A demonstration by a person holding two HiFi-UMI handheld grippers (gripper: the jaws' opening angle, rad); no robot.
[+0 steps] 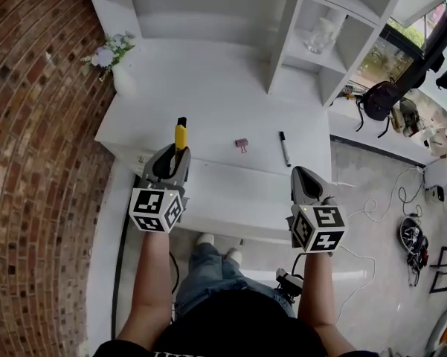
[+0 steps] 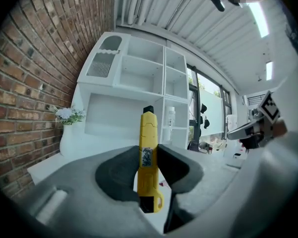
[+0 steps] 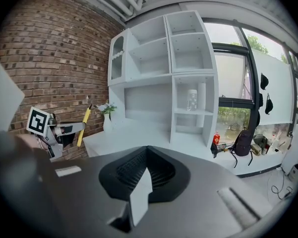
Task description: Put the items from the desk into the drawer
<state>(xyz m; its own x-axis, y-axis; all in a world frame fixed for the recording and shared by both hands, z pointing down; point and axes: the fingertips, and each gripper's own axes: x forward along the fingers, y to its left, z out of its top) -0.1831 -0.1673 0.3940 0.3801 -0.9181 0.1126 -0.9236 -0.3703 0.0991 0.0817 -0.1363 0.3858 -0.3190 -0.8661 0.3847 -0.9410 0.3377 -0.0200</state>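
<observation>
1. Between the pads of your left gripper: one yellow utility knife. It is clenched at mid-body, with its black tip pointing away from you and its looped end nearest the camera.
2. Left gripper, head view: raised at the near left edge of the desk, with the knife jutting out over the desktop. It also shows in the right gripper view, with the knife slanting up against the brick wall.
3. Right gripper: jaws pressed together with nothing between them.
4. Right gripper, head view: at the near right, level with the near right corner of the desk.
5. Drawer: a white pulled-out section between your two grippers, just near of the desk edge.
6. Desk, loose items: one small binder clip at centre and one black marker to its right. They lie apart.
7. Desk, far left: a white vase of flowers beside the brick wall.
8. Behind the desk: a white shelf unit, with a clear jar in a right-hand compartment.
</observation>
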